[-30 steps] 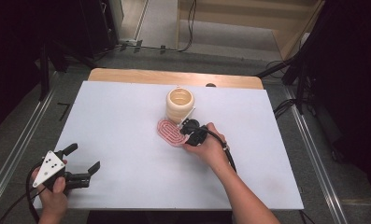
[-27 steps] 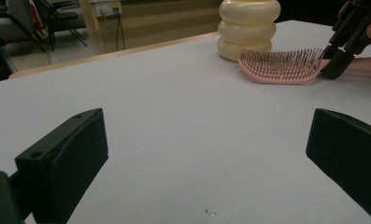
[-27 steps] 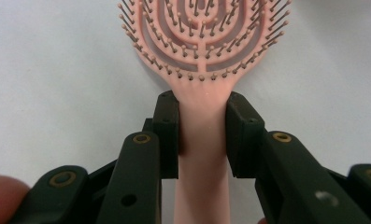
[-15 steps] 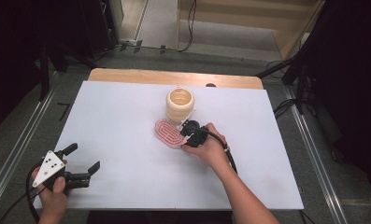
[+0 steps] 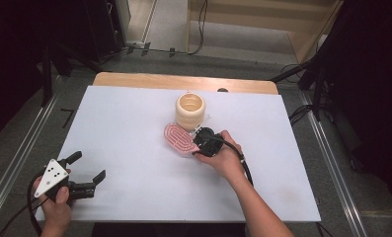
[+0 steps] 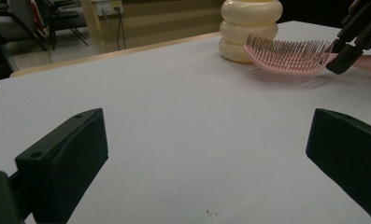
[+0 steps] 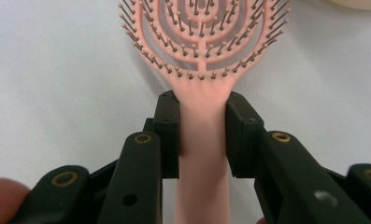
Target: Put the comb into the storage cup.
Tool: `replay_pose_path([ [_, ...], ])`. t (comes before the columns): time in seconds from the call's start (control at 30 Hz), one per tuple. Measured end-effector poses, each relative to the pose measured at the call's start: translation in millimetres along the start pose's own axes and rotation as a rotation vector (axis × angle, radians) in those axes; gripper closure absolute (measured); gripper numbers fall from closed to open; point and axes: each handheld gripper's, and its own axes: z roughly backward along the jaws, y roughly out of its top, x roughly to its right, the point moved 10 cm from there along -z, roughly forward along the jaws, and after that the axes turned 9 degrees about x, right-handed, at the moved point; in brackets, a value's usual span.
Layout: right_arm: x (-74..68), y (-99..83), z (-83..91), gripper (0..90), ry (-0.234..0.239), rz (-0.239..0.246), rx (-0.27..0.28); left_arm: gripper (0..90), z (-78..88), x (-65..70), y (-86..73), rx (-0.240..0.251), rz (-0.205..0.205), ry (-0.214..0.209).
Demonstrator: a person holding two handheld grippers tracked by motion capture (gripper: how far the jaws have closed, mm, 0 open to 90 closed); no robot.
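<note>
Looking down from the high view, the pink hairbrush [image 5: 177, 138] lies bristles-up near the middle of the white table [image 5: 124, 123], its head just at 7 o'clock of a cream ribbed holder [image 5: 190, 110] and seemingly apart from it, though the gap is hard to judge from above. The right gripper [image 5: 199, 142] comes in from 4 o'clock and sits on the brush's handle end. The left gripper [image 5: 87, 170] waits at the near left corner, well apart, jaws spread and holding nothing.

From the left gripper view, its two black jaws stand wide with bare table between them. At 1 o'clock the brush shows side-on, its head tilted clear of the surface; the holder stands right behind it.

From the right gripper view, the jaws are clamped on the handle [image 7: 203, 154] just below the head, one pad on each flat side. The brush looks like light, stiff moulded plastic, smooth and a little slippery at the neck, with thin bristles [image 7: 202, 42] that would bend if pressed. The handle is the sound place to take it, as here. The holder is the only obstacle, close ahead of the head at 12 o'clock; a swing that way could knock it.
</note>
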Motion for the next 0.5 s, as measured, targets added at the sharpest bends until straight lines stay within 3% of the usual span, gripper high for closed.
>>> replay_pose_path([
  [0.17,2.2,-1.6,4.7,68.0,0.029,-0.036,0.090,0.0,-0.8,1.0,-0.3,-0.005,-0.012,0.001],
  [0.37,1.2,-2.4,9.6,68.0,0.045,-0.024,0.183,0.0,-1.8,1.6,-0.7,-0.014,-0.022,0.010],
  [0.5,-0.4,-3.2,13.0,68.0,0.048,-0.030,0.212,0.0,-2.7,2.8,-1.2,-0.026,-0.043,0.016],
])
